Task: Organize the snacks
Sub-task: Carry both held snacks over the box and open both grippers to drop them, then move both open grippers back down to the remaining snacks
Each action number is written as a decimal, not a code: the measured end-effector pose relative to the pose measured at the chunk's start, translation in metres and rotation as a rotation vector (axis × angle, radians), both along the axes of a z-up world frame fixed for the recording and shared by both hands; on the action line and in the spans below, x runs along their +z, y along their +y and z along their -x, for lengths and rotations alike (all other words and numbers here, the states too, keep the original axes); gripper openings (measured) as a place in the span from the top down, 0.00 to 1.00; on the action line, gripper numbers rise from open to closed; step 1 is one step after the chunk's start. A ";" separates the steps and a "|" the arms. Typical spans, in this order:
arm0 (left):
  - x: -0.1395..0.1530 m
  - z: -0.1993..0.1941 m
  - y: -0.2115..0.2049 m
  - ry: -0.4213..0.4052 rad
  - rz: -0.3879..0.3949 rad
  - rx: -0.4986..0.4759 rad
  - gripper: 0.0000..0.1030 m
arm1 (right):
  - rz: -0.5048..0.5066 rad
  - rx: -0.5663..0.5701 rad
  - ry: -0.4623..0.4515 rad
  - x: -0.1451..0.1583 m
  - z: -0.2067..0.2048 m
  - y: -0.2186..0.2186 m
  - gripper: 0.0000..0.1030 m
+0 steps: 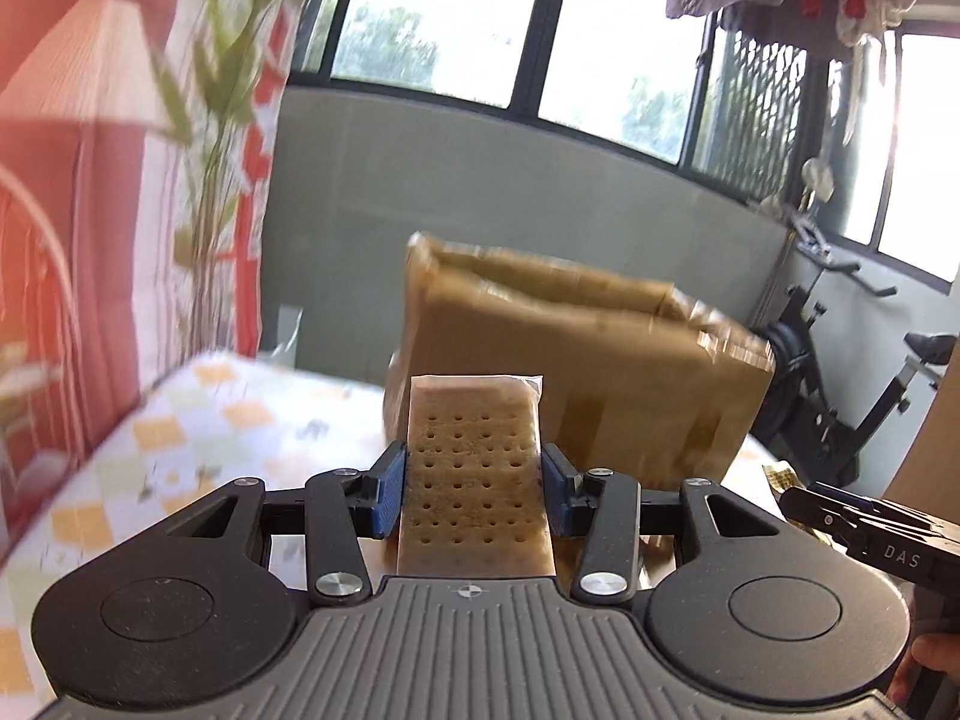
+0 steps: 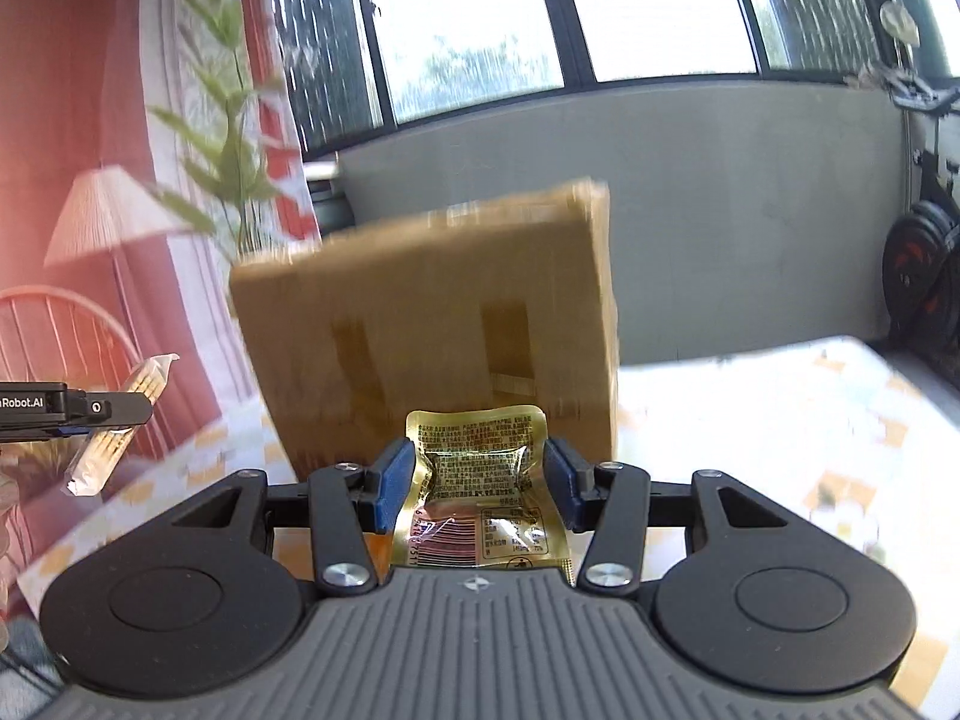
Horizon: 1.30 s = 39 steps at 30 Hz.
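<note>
1. Left gripper point(image 1: 474, 474), left wrist view: I have its blue pads point(image 1: 389, 489) pressed against both long edges of a wrapped cracker point(image 1: 474, 468). The jaws are narrowed to the packet's width. The cracker stands on end between them, perforated face toward the lens, and it is held clear of the table point(image 1: 240, 414).
2. I judge the edge grip is chosen so the flat packet can be lowered end-first into a container.
3. Ahead stands a brown box point(image 1: 600, 372) on the patterned table, its top flaps up. It sits directly beyond the cracker. The picture is blurred, so I cannot confirm whether the top is fully open.
4. Right gripper point(image 1: 840, 516) enters at the lower right edge with a gold corner of its load showing. It is near my left side, so the two could clash at the box mouth.
5. A curtain, plant and lamp stand to the left; an exercise bike point(image 1: 840, 372) stands beyond the box to the right.
6. Right wrist view: the right gripper point(image 2: 477, 477) is clamped on a gold pouch point(image 2: 477, 480), pinched at both side seams so that the foil buckles inward. It is carried off the table.
7. The box point(image 2: 432, 324) faces me side-on, close ahead; its near wall rises above the pouch and, in my judgement, must be cleared before any drop.
8. At the left edge the left gripper point(image 2: 90, 408) shows side-on with the cracker point(image 2: 120, 420) tilted in it.
</note>
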<state>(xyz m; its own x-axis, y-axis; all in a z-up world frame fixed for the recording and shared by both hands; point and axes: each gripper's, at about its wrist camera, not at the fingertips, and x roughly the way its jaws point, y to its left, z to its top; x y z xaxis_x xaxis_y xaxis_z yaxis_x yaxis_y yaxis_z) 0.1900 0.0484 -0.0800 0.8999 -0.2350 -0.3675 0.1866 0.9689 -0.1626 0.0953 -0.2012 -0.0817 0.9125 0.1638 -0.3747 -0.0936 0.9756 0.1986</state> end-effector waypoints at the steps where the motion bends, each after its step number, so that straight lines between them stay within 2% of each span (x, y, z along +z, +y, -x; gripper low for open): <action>1: 0.009 -0.008 0.000 -0.016 0.001 -0.011 0.53 | 0.011 0.012 -0.019 0.008 -0.007 0.000 0.51; 5: 0.039 -0.039 -0.006 -0.058 -0.002 -0.022 0.53 | 0.097 0.075 -0.087 0.039 -0.035 0.006 0.51; 8: 0.057 -0.066 -0.019 -0.095 -0.035 -0.037 0.53 | 0.133 0.111 -0.125 0.060 -0.062 0.008 0.51; 12: 0.066 -0.111 -0.040 -0.083 -0.048 -0.055 0.53 | 0.152 0.116 -0.155 0.075 -0.104 0.007 0.51; 15: 0.061 -0.149 -0.051 -0.047 -0.056 -0.094 0.53 | 0.164 0.098 -0.145 0.073 -0.136 0.006 0.51; 19: 0.051 -0.187 -0.048 0.007 -0.011 -0.049 0.53 | 0.124 0.076 -0.076 0.059 -0.169 0.003 0.51; 20: 0.049 -0.192 -0.049 0.013 -0.011 -0.055 0.50 | 0.117 0.067 -0.061 0.056 -0.175 0.002 0.51; 21: 0.048 -0.196 -0.051 0.020 -0.030 -0.062 0.43 | 0.112 0.059 -0.046 0.053 -0.179 0.001 0.48; 22: 0.047 -0.199 -0.054 0.037 -0.071 -0.060 0.39 | 0.103 0.053 -0.032 0.051 -0.182 -0.001 0.44; 24: 0.048 -0.195 -0.056 0.047 -0.126 -0.040 0.36 | 0.081 0.030 -0.019 0.048 -0.181 -0.005 0.42; 25: 0.049 -0.189 -0.052 0.030 -0.130 -0.041 0.35 | 0.071 0.020 -0.026 0.048 -0.176 -0.007 0.41; 27: 0.050 -0.176 -0.044 0.014 -0.110 -0.059 0.31 | 0.056 0.025 -0.049 0.050 -0.159 -0.010 0.38; 29: 0.050 -0.161 -0.033 0.020 -0.076 -0.074 0.31 | 0.074 0.037 -0.055 0.050 -0.145 -0.011 0.38; 34: 0.046 -0.127 -0.017 0.041 0.009 -0.039 0.31 | 0.087 0.079 -0.042 0.046 -0.110 -0.008 0.38; 37: 0.040 -0.102 -0.017 0.032 0.028 -0.025 0.31 | 0.087 0.101 -0.047 0.040 -0.087 -0.005 0.38; 39: 0.033 -0.089 -0.018 0.036 0.041 -0.022 0.31 | 0.126 0.118 -0.055 0.033 -0.072 0.000 0.38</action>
<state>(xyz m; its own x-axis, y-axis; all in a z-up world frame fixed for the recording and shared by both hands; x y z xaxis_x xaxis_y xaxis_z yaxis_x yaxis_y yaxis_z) 0.2792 0.0301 -0.0472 0.8808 -0.2699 -0.3890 0.2011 0.9571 -0.2086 0.1673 -0.2014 -0.0484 0.9096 0.2259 -0.3486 -0.2161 0.9741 0.0672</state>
